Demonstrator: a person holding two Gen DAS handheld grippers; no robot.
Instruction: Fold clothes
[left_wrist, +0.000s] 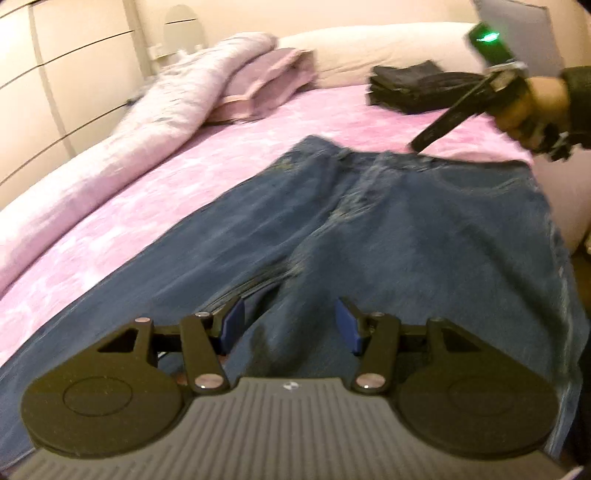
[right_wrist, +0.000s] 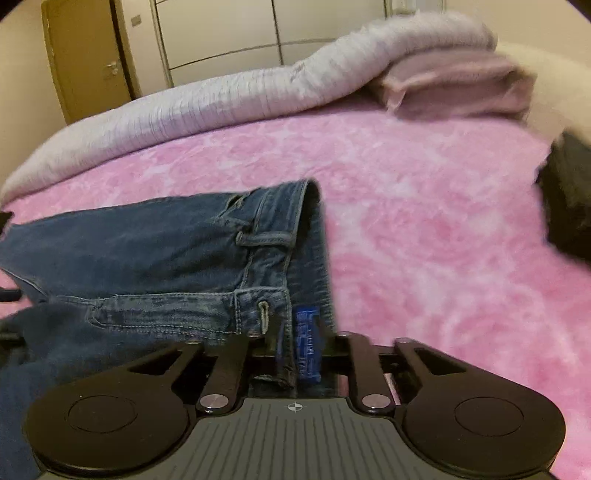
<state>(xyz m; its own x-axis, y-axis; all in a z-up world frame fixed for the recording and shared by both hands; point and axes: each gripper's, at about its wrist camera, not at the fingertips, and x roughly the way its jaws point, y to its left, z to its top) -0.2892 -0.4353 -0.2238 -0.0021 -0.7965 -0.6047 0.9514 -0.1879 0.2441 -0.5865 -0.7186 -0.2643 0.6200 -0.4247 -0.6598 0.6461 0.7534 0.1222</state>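
Jeans lying flat on the pink bed, both grippers working at them

The jeans (left_wrist: 369, 229) are stretching away from the spread, empty left gripper (left_wrist: 290, 325) toward the waistband, where the right gripper (right_wrist: 295, 354) is straddling the edge; whether it is pinching, I cannot tell. Folded dark clothes (left_wrist: 406, 86) are lying beyond.

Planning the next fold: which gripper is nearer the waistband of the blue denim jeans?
Right. The right gripper sits at the waistband of the blue denim jeans, denim between its fingers. The left gripper hovers open over the legs, far from the waistband.
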